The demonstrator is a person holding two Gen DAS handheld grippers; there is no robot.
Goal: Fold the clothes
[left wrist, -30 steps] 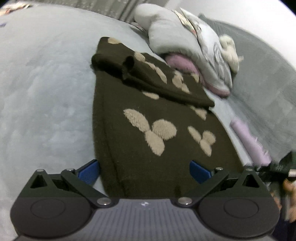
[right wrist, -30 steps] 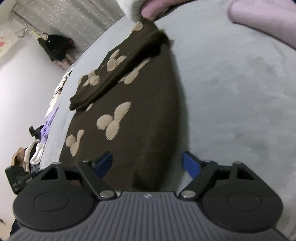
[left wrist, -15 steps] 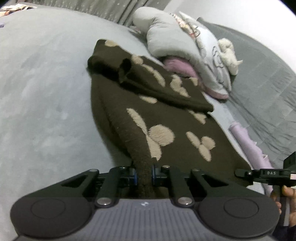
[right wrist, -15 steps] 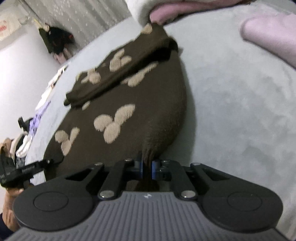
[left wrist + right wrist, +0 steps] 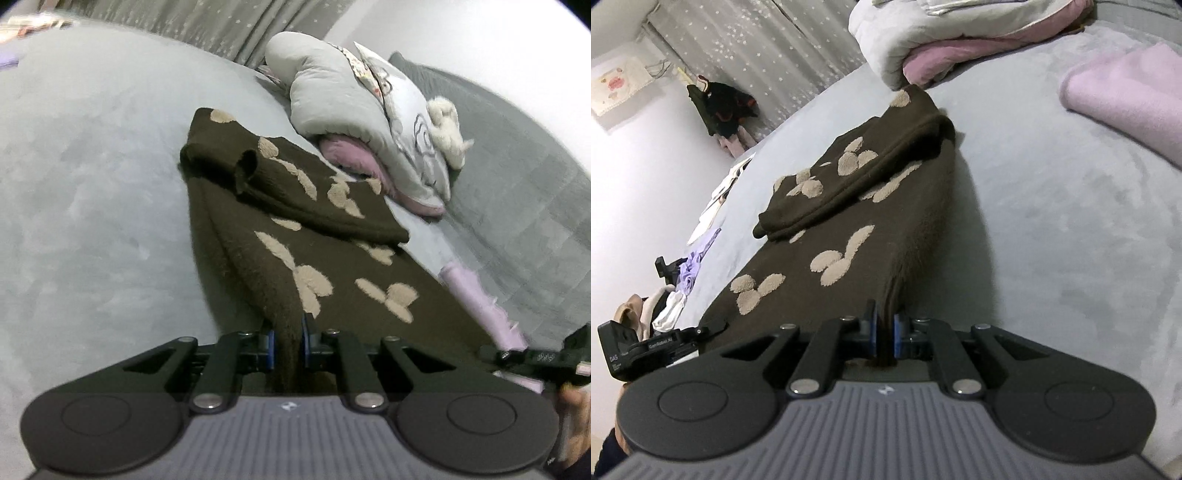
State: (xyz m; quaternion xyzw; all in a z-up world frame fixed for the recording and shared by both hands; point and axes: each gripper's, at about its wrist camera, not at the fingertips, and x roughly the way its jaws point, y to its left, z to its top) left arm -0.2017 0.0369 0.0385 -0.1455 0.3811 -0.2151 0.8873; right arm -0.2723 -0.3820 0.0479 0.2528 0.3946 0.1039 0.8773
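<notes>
Your left gripper (image 5: pixel 287 345) and right gripper (image 5: pixel 884 341), both spread a second ago, now pinch the near hem corners of the brown sweater (image 5: pixel 332 266) on the grey bed (image 5: pixel 92 221); fold it toward the sleeve (image 5: pixel 314 199) beyond

1. The left gripper (image 5: pixel 287 341) points down at a slant, its jaws clamped on a bunched edge of the brown sweater (image 5: pixel 332 266).
2. The right gripper (image 5: pixel 884 338) slants down alike, jaws pinched on the sweater's opposite edge.
3. Each gripper shows at the other view's edge, beside the sweater's near hem.
4. A hand (image 5: pixel 570 400) holds the right gripper's body.
</notes>
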